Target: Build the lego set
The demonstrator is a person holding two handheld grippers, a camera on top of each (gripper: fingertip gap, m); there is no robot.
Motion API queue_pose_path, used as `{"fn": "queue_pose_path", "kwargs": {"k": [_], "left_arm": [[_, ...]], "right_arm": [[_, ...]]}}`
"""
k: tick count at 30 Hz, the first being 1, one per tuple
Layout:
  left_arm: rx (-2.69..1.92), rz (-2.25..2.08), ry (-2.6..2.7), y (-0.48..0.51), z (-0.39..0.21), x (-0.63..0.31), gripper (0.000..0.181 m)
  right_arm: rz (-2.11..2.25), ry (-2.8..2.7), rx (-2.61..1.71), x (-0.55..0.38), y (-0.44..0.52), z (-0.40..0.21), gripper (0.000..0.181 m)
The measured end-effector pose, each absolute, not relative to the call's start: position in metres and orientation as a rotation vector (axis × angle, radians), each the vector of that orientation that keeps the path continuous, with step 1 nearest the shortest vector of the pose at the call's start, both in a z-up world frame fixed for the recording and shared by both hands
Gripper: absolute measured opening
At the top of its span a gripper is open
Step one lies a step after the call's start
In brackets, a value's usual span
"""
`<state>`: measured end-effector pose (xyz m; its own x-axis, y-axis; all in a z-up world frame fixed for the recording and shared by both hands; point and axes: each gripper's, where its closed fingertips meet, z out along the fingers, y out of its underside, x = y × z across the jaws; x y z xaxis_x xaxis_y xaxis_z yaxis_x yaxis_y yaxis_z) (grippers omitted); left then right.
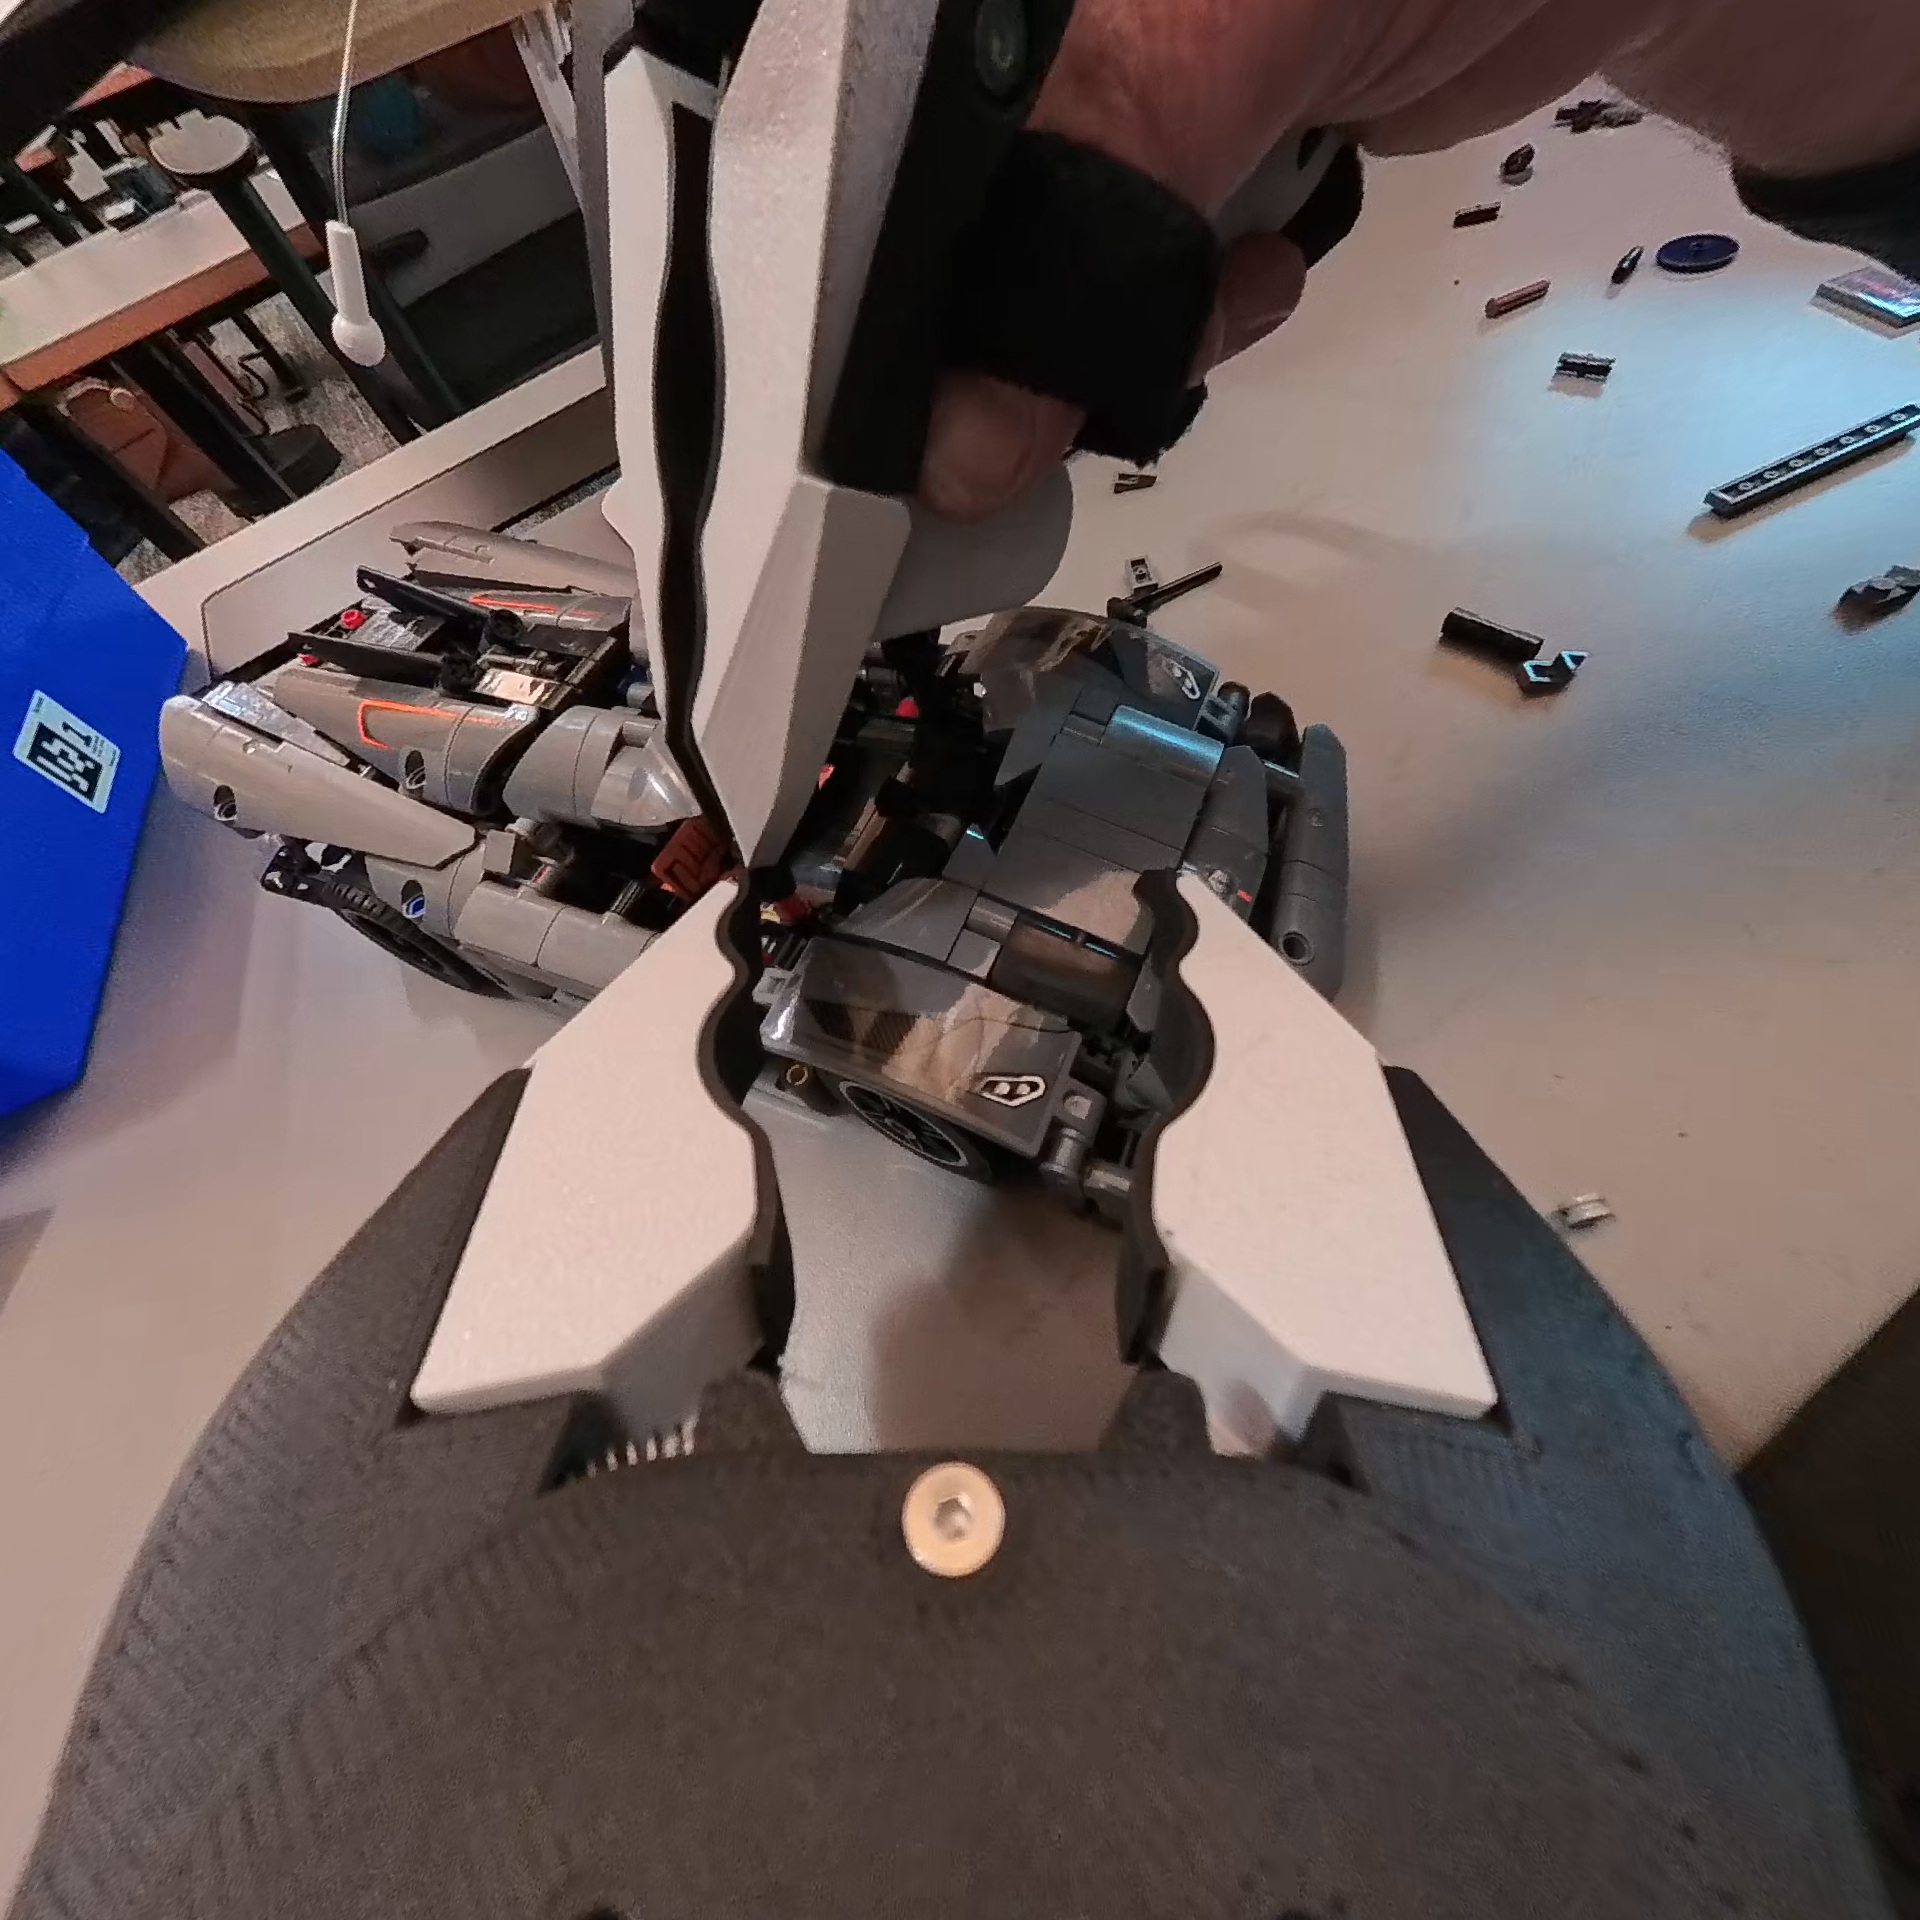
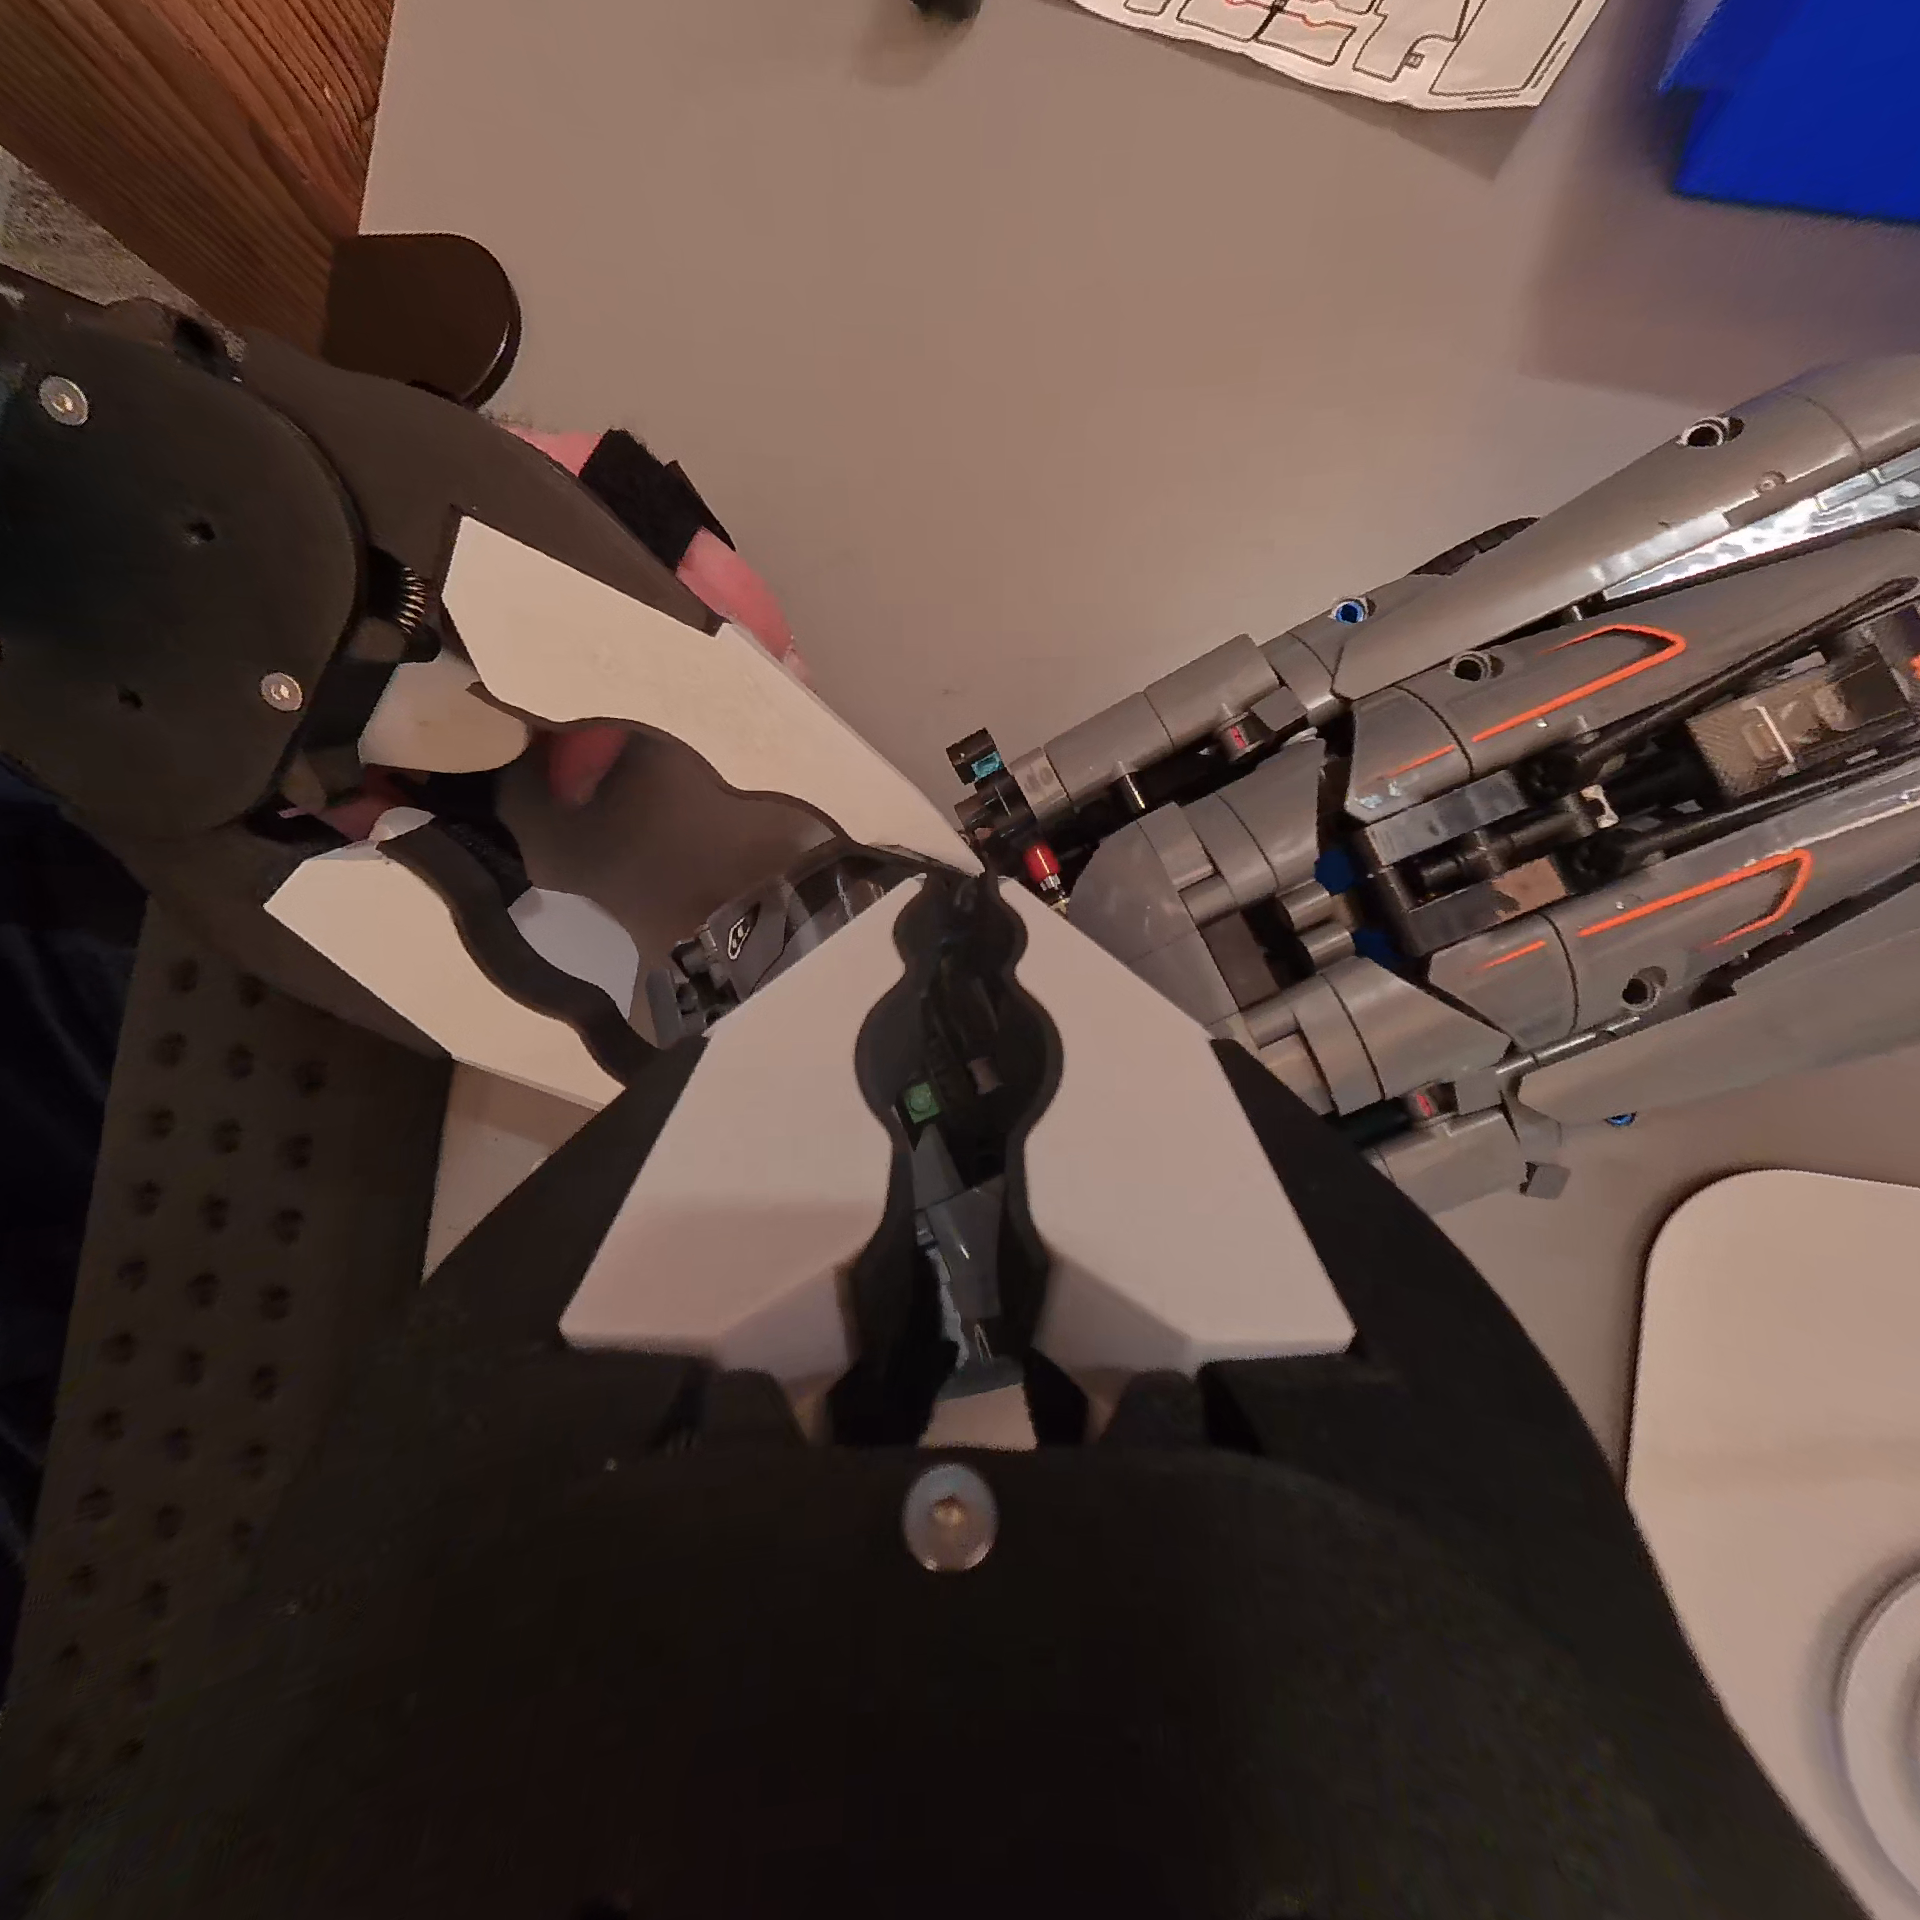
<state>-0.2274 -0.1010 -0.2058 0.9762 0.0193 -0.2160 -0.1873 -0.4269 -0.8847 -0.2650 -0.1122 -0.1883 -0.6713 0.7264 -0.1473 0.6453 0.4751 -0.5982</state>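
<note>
A: Checking left tongs (image 1: pixel 961 914): spread wide around the front of the grey lego car (image 1: pixel 1018 831) on the bench (image 1: pixel 1558 935).
B: Right tongs (image 2: pixel 971 883): tips pinched together inside its cockpit.

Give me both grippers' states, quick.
Left gripper: open around the grey brick-built car's dark front end.
Right gripper: shut; whether it pinches anything, unclear.
</note>
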Motion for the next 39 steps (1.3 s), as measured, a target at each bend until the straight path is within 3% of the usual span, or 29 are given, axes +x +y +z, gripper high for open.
{"fn": "queue_pose_path", "kwargs": {"k": [22,35,39], "left_arm": [[-2.011,0.235,0.112,-0.101,-0.207,-0.228,0.072],[-2.006,0.261,0.112,-0.101,-0.207,-0.23,0.071],[-1.989,0.28,0.108,-0.102,-0.204,-0.232,0.075]], "right_arm": [[0.803,-2.584,-1.147,-0.262,-0.115,-0.192,0.004],[0.926,-2.575,-1.159,-0.265,-0.115,-0.189,0.004],[1.034,-2.539,-1.149,-0.266,-0.113,-0.173,0.021]]}}
